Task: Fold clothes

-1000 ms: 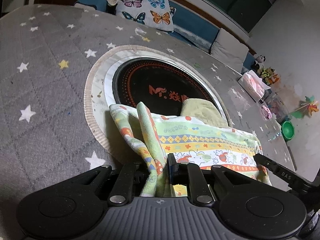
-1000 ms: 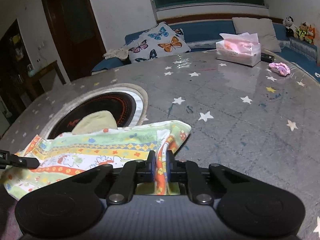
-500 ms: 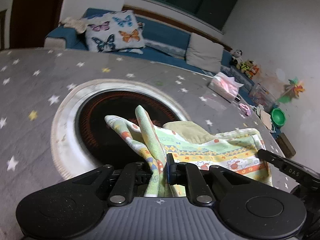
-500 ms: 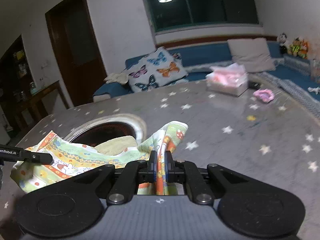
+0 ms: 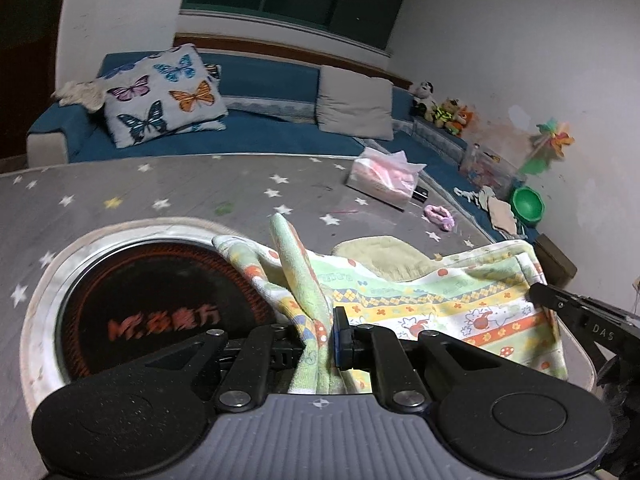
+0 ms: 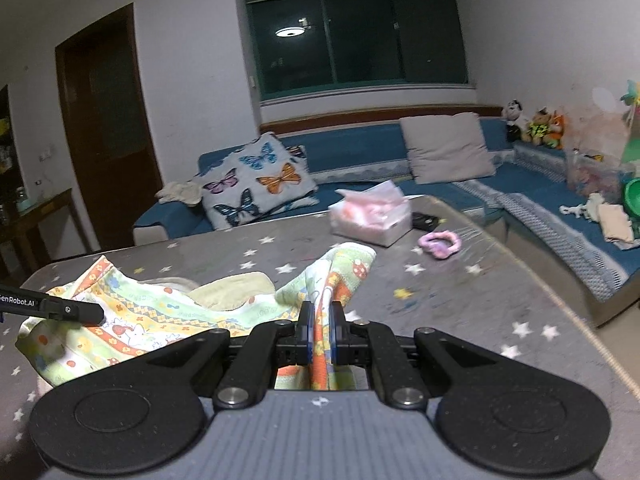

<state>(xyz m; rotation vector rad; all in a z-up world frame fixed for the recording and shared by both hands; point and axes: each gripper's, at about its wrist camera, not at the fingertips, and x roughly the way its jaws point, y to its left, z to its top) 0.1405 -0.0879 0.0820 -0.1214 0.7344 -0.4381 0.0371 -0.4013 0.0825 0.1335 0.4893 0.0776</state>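
Observation:
A small patterned garment [image 5: 440, 304], pale green and yellow with orange bands, hangs stretched between my two grippers above the grey star-print table [image 5: 180, 188]. My left gripper [image 5: 320, 336] is shut on its left edge. My right gripper [image 6: 320, 328] is shut on its right edge [image 6: 340, 276]. The garment's plain yellow-green lining [image 6: 236, 288] shows at its top. Each gripper's finger shows at the other view's edge: the right one [image 5: 576, 316] and the left one [image 6: 52, 308].
A round black cooktop [image 5: 152, 304] with a pale ring is set into the table under the left gripper. A tissue box [image 6: 372, 216], a pink hair tie [image 6: 440, 244] and a small dark object [image 6: 426, 221] lie at the far side. A blue sofa [image 6: 520, 188] with cushions wraps behind.
Both grippers have lifted and tilted up, raising the garment off the table. The views now show more of the sofa and window. Both stay shut on the cloth.

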